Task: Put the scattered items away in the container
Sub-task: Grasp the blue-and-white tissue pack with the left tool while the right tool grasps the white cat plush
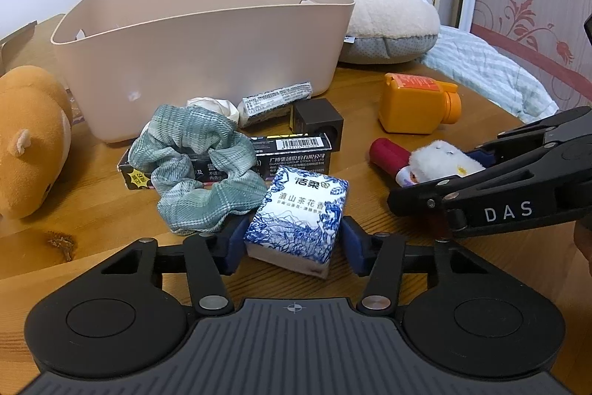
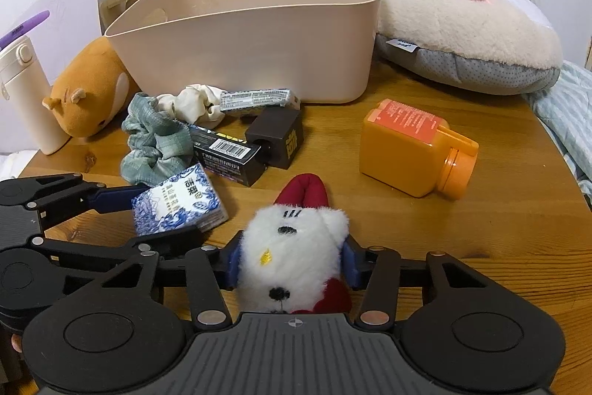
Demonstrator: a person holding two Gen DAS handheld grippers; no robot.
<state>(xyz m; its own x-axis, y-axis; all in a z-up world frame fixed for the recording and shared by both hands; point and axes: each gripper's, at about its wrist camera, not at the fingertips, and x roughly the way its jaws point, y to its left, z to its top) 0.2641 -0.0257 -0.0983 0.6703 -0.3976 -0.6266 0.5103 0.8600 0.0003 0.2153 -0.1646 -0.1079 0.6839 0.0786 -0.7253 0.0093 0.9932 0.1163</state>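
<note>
Your left claw has the blue-and-white tissue pack between its 2 pads, pressed on both short sides; the pack still sits on the counter, its long axis running away from you along the claw's line. Your right claw is clamped on the white plush toy, whose red end points forward, away from the claw. No earlier view is given, so only the grips can be told, not any motion.

The relation that matters: the beige bin stands ahead of both claws, slightly left of your left claw and almost straight ahead of your right one, with clutter between, namely the green scrunchie, the black carton and the dark cube. I judge you must lift above these and the bin's rim before going forward. The left claw looks nearer the bin.

Inside the bin, little shows: its floor is hidden in both views. The orange bottle lies to the right, well apart.
</note>
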